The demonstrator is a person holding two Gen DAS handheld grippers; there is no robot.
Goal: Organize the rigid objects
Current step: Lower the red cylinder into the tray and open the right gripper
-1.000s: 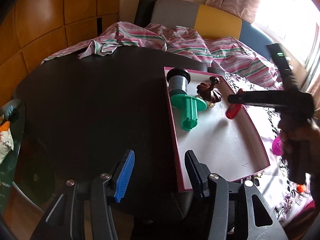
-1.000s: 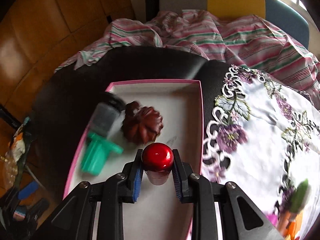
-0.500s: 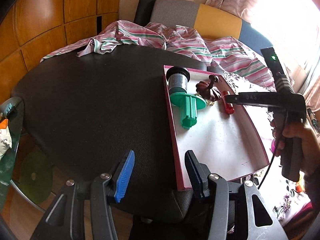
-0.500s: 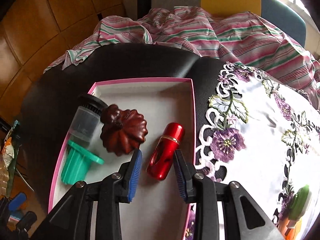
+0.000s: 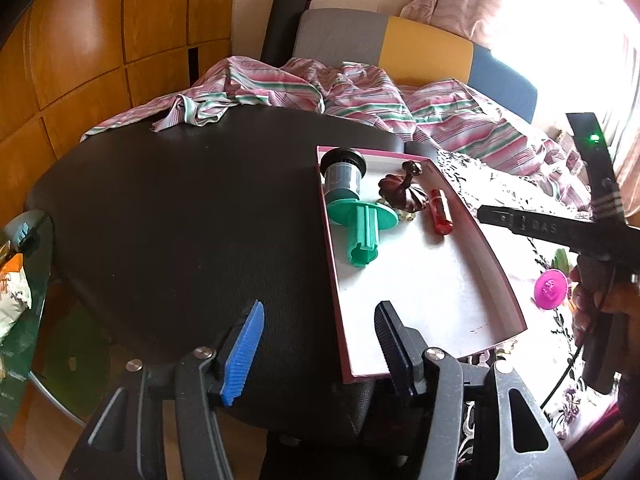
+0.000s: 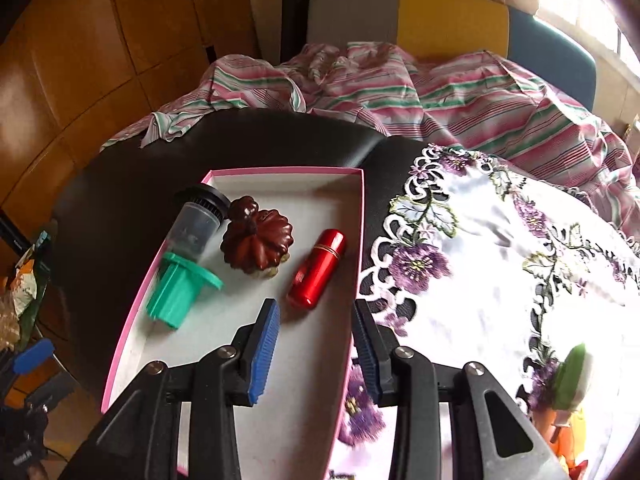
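Observation:
A pink-rimmed white tray (image 6: 130, 328) (image 5: 500, 276) lies on the black table. In it lie a red metal tube (image 6: 317, 269) (image 5: 440, 212), a dark brown pumpkin-shaped piece (image 6: 258, 243) (image 5: 402, 194) and a green-and-grey plastic cylinder (image 6: 182, 268) (image 5: 352, 216). My right gripper (image 6: 314, 354) is open and empty, just behind the red tube and apart from it. My left gripper (image 5: 318, 350) is open and empty over the table's near edge, at the tray's near left corner.
A white cloth with purple embroidered flowers (image 6: 480, 280) covers the table right of the tray. A green item (image 6: 572, 376) and a pink round item (image 5: 551, 290) lie on it. A striped fabric (image 6: 400, 92) is heaped at the back. Wooden panels stand on the left.
My right gripper opened, let the red tube down into the tray beside the pumpkin piece, and drew back from it. My left gripper has stayed in place.

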